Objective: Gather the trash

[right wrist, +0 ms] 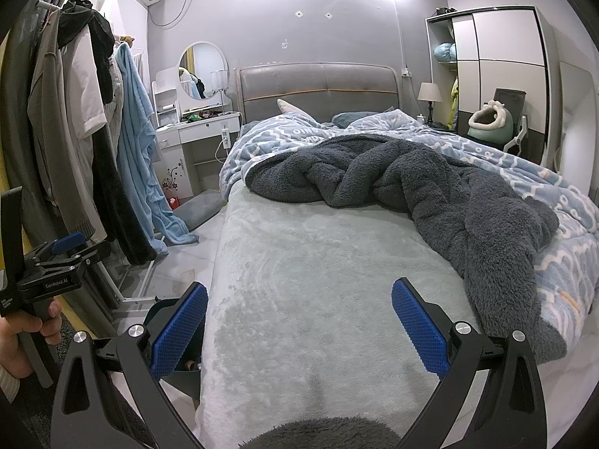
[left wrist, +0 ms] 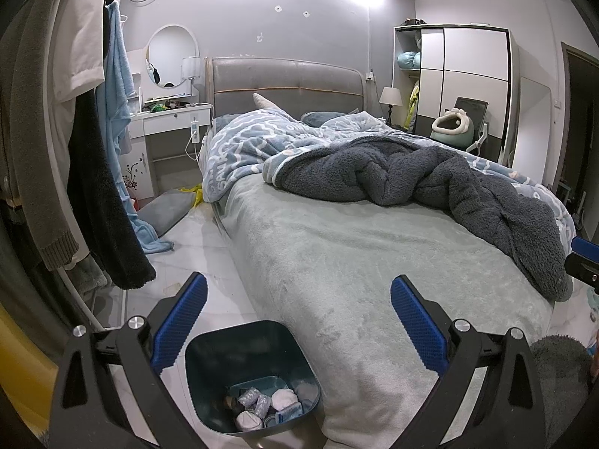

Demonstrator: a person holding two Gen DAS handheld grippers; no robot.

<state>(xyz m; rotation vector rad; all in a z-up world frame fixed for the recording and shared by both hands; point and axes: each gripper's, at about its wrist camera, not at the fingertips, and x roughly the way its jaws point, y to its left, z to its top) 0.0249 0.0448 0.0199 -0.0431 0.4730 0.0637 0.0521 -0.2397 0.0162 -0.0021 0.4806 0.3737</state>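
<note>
Both your left gripper (left wrist: 298,301) and right gripper (right wrist: 300,305) hang spread and empty over the bed (left wrist: 337,262); the bin (left wrist: 254,374) already holds trash (left wrist: 262,406); hunt for remaining litter next.

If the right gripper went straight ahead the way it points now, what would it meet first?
Most likely the pale green bed cover: the open right gripper points along the bed, just above it. Beyond lies the dark grey fleece blanket. Depth is hard to judge through the fisheye.
</note>
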